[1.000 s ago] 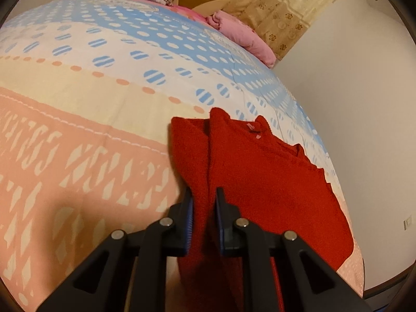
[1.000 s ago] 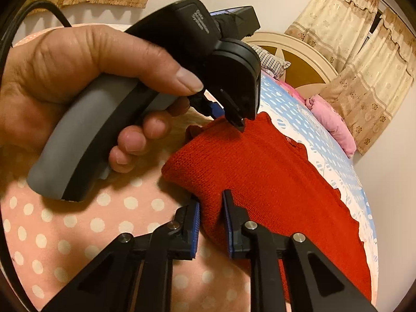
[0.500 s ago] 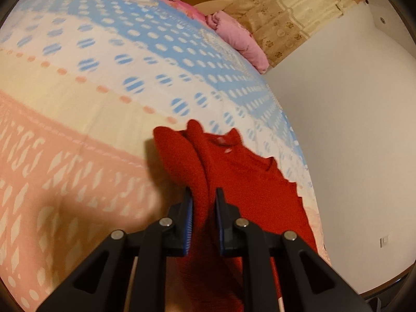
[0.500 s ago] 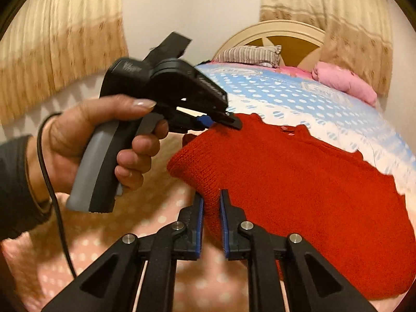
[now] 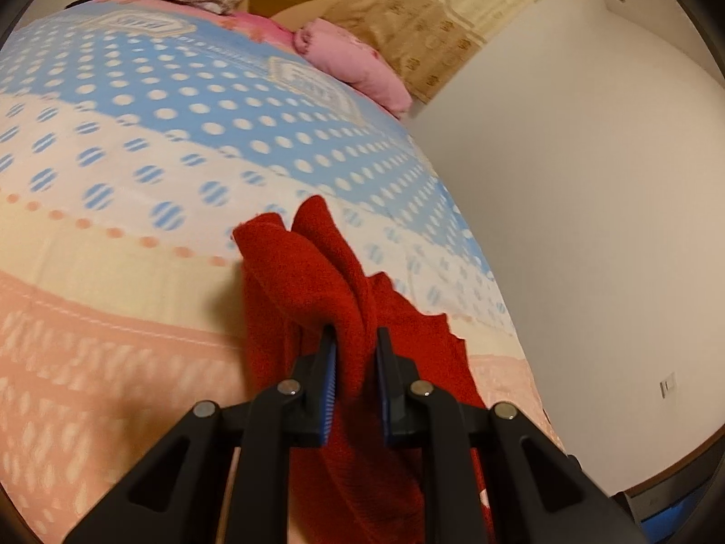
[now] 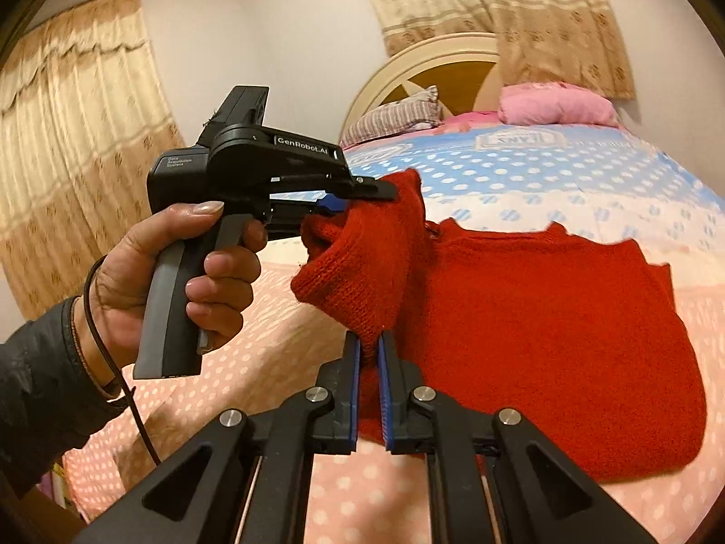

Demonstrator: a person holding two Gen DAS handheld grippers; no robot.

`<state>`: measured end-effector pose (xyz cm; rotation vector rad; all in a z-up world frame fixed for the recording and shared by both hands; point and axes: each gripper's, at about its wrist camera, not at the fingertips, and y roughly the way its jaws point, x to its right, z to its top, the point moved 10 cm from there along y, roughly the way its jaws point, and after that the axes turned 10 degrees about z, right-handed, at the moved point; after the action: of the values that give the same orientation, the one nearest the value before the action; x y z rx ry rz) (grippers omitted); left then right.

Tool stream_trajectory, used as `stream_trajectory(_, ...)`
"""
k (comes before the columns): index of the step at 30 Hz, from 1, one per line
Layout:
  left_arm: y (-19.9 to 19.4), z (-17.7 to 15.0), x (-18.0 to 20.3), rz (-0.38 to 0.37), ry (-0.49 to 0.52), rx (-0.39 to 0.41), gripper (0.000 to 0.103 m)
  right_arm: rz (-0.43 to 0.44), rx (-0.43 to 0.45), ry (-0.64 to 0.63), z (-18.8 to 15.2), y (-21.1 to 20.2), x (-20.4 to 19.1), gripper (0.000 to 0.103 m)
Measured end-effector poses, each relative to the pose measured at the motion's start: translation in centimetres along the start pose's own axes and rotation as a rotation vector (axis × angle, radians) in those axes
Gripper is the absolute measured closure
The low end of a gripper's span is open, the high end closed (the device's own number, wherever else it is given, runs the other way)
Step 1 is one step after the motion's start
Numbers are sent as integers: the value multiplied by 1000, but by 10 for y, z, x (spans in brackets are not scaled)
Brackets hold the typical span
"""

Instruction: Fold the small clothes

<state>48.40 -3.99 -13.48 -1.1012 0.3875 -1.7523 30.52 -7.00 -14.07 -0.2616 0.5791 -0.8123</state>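
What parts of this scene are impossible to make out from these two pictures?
- Red sweater: its near hem in the left wrist view is hidden behind the left gripper.
- Sweater's neck label: too small in the right wrist view.
- Person: only a hand and sleeve show; the rest is cut off by the frame edge.

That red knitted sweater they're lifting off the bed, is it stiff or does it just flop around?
Probably floppy: the red sweater sags and bunches between the left gripper and the right gripper. Its thick, fuzzy knit likely grips the pads rather than slipping. It looks soft, so unlikely to be damaged.
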Motion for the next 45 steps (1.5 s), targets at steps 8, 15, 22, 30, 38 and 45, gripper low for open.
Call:
stream_trajectory(8, 23, -11, 59, -33, 77, -25, 87, 1, 75, 90, 1, -44, 27, 97)
stream_trajectory(15, 44, -28, 105, -67, 141, -57, 87, -16, 106, 169, -11, -76, 54, 97)
stream_trajectory(22, 73, -51, 134, -51, 199, -92, 87, -27, 136, 289, -31, -101, 91, 97)
stream_trajectory(30, 95, -73, 153, -14, 281, -97, 87, -40, 159, 385, -49, -114, 115, 97)
stream_trajectory(38, 101, -86, 176, 18, 395, -84, 80, -71, 169, 440, -60, -120, 127, 97)
stream_trajectory(45, 40, -92, 163, 28, 516, 71, 31, -103, 192, 459, -69, -135, 130, 97)
